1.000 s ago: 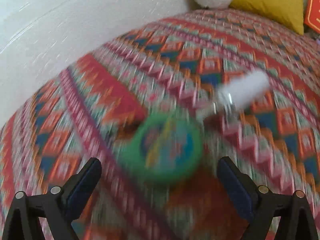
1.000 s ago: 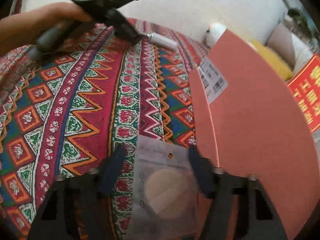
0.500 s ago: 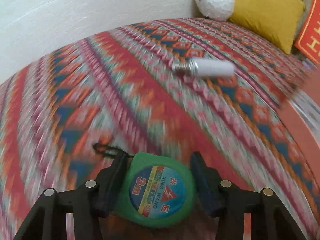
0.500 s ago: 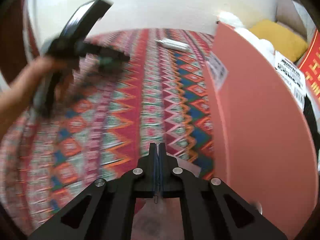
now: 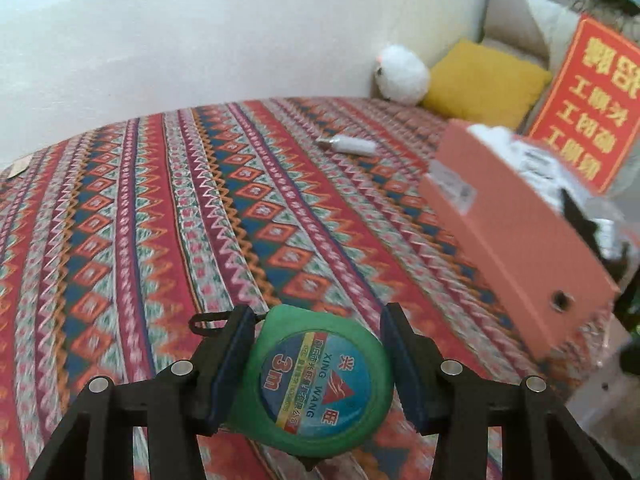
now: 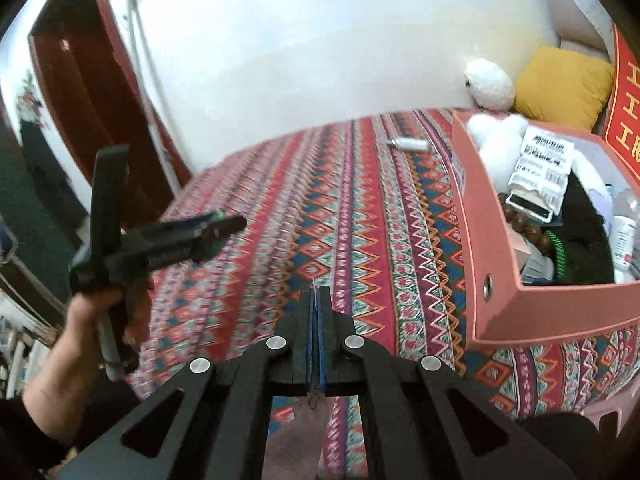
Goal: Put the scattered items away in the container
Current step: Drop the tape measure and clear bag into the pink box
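A round green tape measure [image 5: 320, 376] with a blue "3m" label sits between the fingers of my left gripper [image 5: 318, 320], which is shut on it above the patterned cloth. In the right wrist view that gripper [image 6: 224, 226] hangs at the left, held by a hand [image 6: 92, 320]. My right gripper [image 6: 318, 292] is shut on a thin clear packet [image 6: 298, 432] that hangs under its fingers. The pink box [image 6: 560, 308] stands open to its right, and shows in the left wrist view as the pink box [image 5: 516, 232] at the right. A small white bulb [image 5: 348, 145] lies on the cloth near the box's far corner.
The box holds a white plush toy [image 6: 496, 136], labelled packets [image 6: 540, 164], wooden beads [image 6: 528, 228] and a small bottle [image 6: 624, 240]. A white plush ball [image 5: 400, 74], a yellow cushion [image 5: 484, 84] and a red sign [image 5: 588, 100] sit behind it, by the white wall. A dark red door [image 6: 92, 92] stands far left.
My left gripper closed on the tape measure and lifted it off the cloth. My right gripper shut on the clear packet and rose with it beside the box.
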{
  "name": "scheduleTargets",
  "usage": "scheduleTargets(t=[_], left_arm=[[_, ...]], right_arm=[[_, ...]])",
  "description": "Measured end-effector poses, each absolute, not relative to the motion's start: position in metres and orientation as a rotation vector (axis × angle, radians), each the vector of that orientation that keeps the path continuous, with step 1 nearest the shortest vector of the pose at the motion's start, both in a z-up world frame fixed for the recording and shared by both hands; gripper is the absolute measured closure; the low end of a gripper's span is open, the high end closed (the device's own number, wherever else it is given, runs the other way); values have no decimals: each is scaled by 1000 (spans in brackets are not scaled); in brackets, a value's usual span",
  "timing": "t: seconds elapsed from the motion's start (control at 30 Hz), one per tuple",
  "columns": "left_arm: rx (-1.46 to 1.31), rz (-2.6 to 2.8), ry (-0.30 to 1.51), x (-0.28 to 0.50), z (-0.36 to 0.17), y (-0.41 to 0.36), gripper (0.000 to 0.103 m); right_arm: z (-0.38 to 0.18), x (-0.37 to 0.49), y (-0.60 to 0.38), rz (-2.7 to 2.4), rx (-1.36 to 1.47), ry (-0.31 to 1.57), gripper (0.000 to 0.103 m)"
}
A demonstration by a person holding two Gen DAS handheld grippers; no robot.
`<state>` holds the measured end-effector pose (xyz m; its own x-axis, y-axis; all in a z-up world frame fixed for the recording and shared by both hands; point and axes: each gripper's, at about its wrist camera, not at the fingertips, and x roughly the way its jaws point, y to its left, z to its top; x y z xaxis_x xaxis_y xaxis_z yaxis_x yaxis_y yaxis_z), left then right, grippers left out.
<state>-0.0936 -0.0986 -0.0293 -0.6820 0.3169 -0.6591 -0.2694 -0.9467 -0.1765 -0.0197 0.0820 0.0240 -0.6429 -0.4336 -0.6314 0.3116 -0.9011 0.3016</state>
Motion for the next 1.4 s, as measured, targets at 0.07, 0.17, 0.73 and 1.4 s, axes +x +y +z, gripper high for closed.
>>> scheduleTargets(t=[0.07,0.17,0.73,1.4], left_arm=[[-1019,2599,-109,-74,-19,-93,47],[-979,2559,-113,-53,-4,-75,47],[-779,2297,145,-129,91,174,47],[-830,2543,27,-181,71,154,7]], right_arm=[[34,-4,93,-2523,998,-249,103],[47,16,110,-2550,957,-275,103],[108,-41,320,-2995,779,-392,103],[103,-119,343,-3011,728,-456,13]])
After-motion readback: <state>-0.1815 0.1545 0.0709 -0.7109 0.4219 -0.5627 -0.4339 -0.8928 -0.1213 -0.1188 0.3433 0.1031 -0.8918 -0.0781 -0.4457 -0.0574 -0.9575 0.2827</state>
